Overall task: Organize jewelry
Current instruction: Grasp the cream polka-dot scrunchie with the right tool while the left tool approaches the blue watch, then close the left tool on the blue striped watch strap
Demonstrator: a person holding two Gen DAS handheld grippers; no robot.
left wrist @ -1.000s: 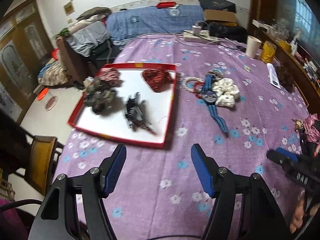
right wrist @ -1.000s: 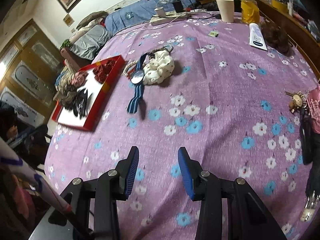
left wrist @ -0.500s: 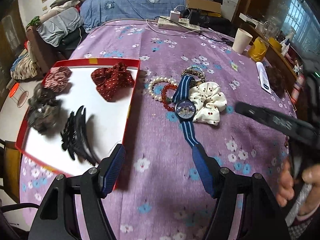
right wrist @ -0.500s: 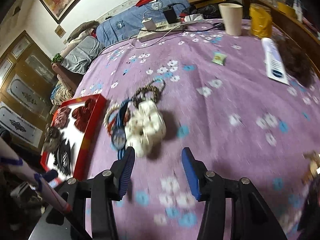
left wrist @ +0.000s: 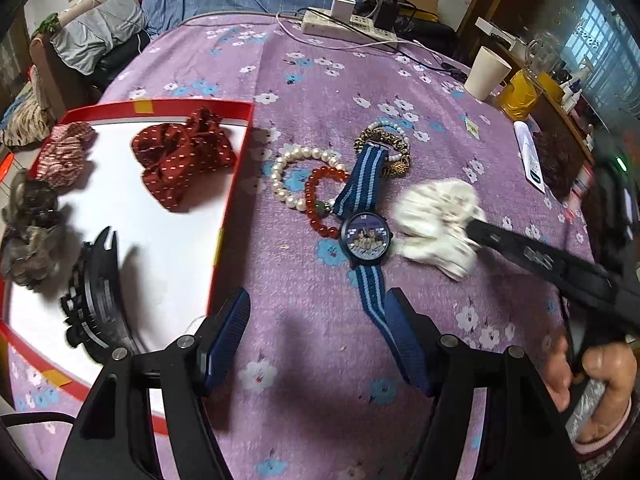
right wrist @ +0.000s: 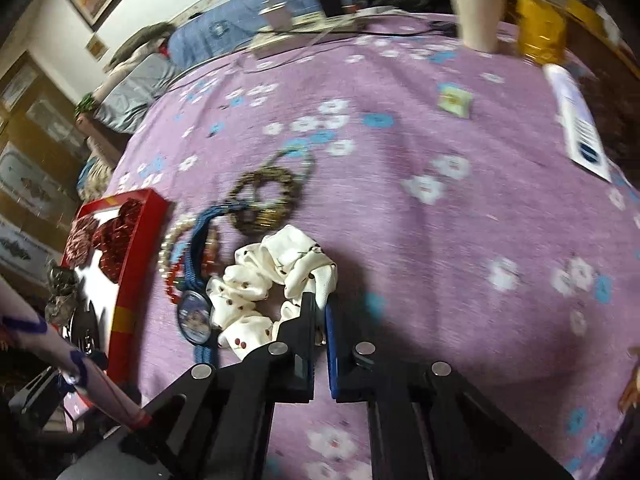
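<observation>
A white cherry-print scrunchie [right wrist: 264, 280] lies on the purple flowered cloth; my right gripper [right wrist: 320, 310] is shut on its near edge. It shows blurred in the left wrist view [left wrist: 436, 220], with the right gripper [left wrist: 476, 232] on it. Beside it lie a blue-strapped watch [left wrist: 365, 236], a pearl bracelet [left wrist: 296, 168], a red bead bracelet [left wrist: 320, 196] and a leopard hair tie [left wrist: 386, 148]. My left gripper [left wrist: 320, 320] is open, low over the cloth near the watch strap's end. A red-rimmed white tray [left wrist: 232, 184] at left holds a red dotted scrunchie [left wrist: 180, 156] and a black claw clip [left wrist: 96, 292].
The tray also holds a striped scrunchie [left wrist: 66, 152] and a grey-brown one [left wrist: 30, 236]. At the far end are a power strip [left wrist: 344, 26], a paper cup [left wrist: 486, 72], a yellow jar [left wrist: 520, 94] and a white tube [left wrist: 530, 160].
My right gripper moved forward to the white scrunchie and shut on its edge. My left gripper moved closer to the jewelry, staying open.
</observation>
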